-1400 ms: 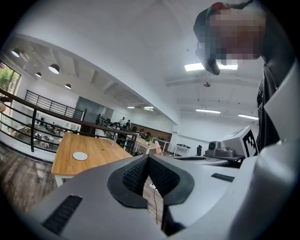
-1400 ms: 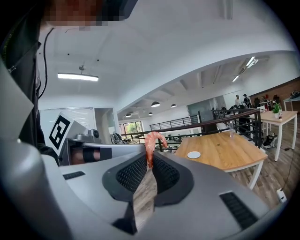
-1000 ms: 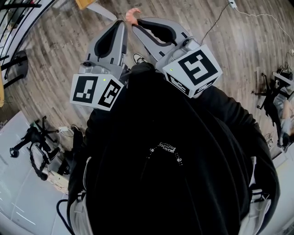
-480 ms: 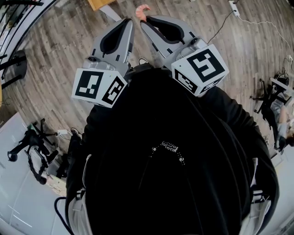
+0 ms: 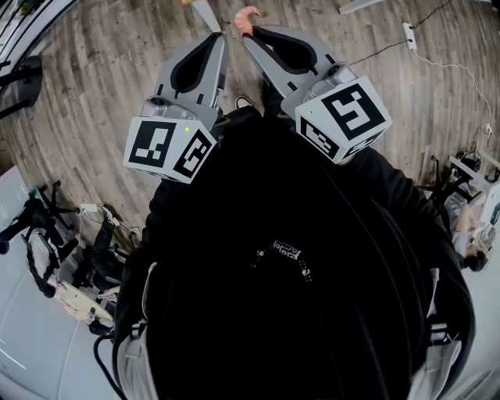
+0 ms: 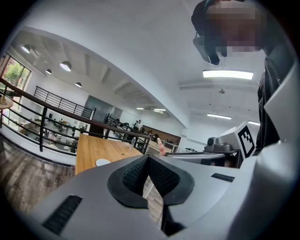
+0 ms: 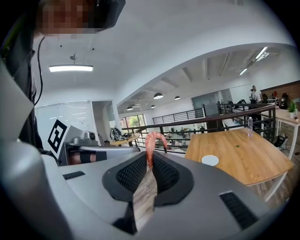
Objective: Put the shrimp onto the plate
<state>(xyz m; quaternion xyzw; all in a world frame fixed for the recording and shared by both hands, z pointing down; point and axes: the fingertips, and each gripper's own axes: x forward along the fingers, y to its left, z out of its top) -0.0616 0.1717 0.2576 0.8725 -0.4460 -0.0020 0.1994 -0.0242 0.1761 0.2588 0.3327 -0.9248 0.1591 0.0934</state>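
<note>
In the head view both grippers are held up in front of the person's chest, side by side, pointing forward. The right gripper (image 5: 248, 31) (image 7: 150, 158) is shut on a curled pink shrimp (image 5: 248, 16) (image 7: 153, 142) that sticks out past its tips. The left gripper (image 5: 216, 37) (image 6: 148, 158) is shut with nothing in it. A small white plate (image 7: 210, 160) (image 6: 102, 162) lies on a wooden table (image 7: 243, 157) (image 6: 93, 147) some way ahead. The shrimp (image 6: 160, 145) also shows in the left gripper view, beside the right gripper's body.
Wood-plank floor (image 5: 101, 86) lies below. Black tripods and gear (image 5: 39, 226) stand at the left, cables (image 5: 437, 55) run along the floor at the right. A black railing (image 7: 220, 117) runs behind the table. A bottle (image 7: 250, 125) stands on the table's far side.
Both grippers have risen a little in the head view and the floor has slid past beneath them. The shrimp stays clamped in the right gripper; the left stays shut.
</note>
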